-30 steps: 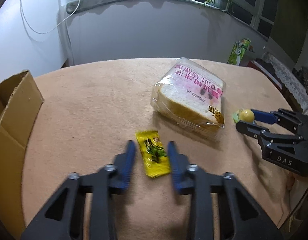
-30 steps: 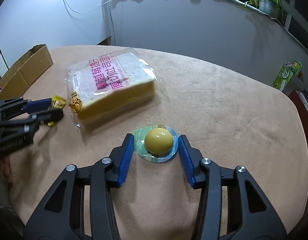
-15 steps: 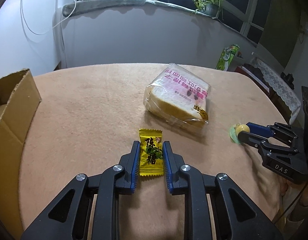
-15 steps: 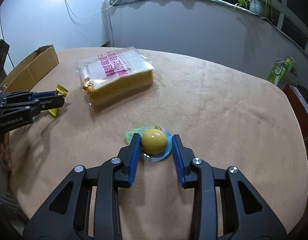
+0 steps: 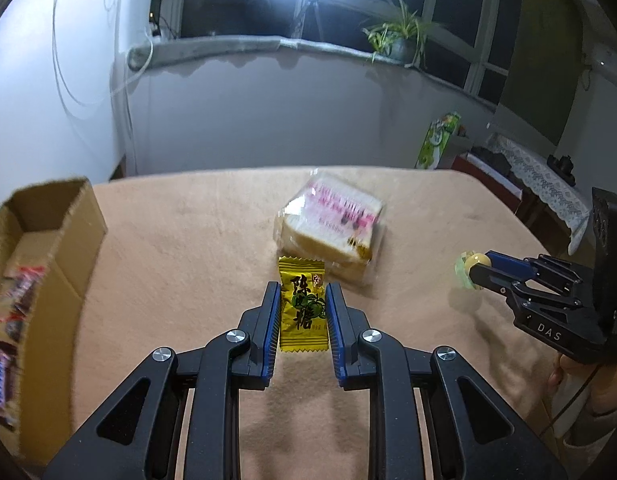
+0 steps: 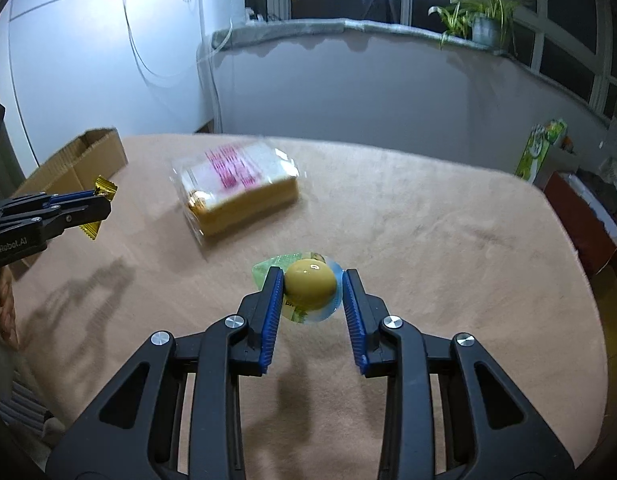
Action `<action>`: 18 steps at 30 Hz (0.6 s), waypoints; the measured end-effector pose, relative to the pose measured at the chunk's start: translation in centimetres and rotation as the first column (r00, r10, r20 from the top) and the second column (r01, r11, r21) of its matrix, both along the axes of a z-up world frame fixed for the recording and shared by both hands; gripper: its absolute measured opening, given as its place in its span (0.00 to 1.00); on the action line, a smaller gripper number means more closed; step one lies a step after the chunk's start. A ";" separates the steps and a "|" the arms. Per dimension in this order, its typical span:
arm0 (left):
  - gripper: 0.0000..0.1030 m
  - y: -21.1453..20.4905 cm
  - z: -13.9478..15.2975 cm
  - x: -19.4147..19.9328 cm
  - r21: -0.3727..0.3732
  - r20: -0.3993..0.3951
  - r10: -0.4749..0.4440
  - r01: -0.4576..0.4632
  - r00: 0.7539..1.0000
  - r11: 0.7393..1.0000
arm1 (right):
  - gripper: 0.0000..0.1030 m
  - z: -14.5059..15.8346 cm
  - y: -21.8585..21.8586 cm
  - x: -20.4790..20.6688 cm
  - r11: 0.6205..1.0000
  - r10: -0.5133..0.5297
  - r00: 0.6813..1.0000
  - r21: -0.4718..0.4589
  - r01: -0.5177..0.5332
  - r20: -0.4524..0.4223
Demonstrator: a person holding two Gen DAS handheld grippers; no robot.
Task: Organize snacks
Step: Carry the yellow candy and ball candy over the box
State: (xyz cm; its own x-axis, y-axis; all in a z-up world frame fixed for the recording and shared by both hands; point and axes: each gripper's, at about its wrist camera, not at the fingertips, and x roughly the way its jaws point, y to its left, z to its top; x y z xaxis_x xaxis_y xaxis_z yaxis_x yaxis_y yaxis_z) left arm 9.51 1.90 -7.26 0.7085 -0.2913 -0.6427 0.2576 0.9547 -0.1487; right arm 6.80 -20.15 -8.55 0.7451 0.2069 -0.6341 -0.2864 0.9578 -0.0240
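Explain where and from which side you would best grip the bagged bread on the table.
Grip the bagged bread across its two long sides, coming from above: it lies flat, and its low, slab-like shape offers those sides to the fingers. Its loose wrapper would likely slip.

We can read "DAS" on the right gripper point(image 5: 474, 270), "GenRobot.AI" on the left gripper point(image 6: 102, 202), and the yellow candy wrapper point(image 5: 302, 308) says 陈皮糖. The bread bag point(image 5: 332, 224) print's too blurry.

Snacks above the tan table point(image 5: 180, 240)

Yellow candy packet point(image 5: 302, 310) and yellow jelly cup point(image 6: 309, 285) hang lifted; wrapped bread point(image 5: 332, 228) lies mid-table.
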 end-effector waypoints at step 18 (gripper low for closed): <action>0.20 4.9 6.9 -5.5 -0.004 0.224 0.097 -0.099 0.970 0.995 | 0.30 5.1 8.1 -2.2 0.990 0.131 0.986 -0.071 -0.123 0.106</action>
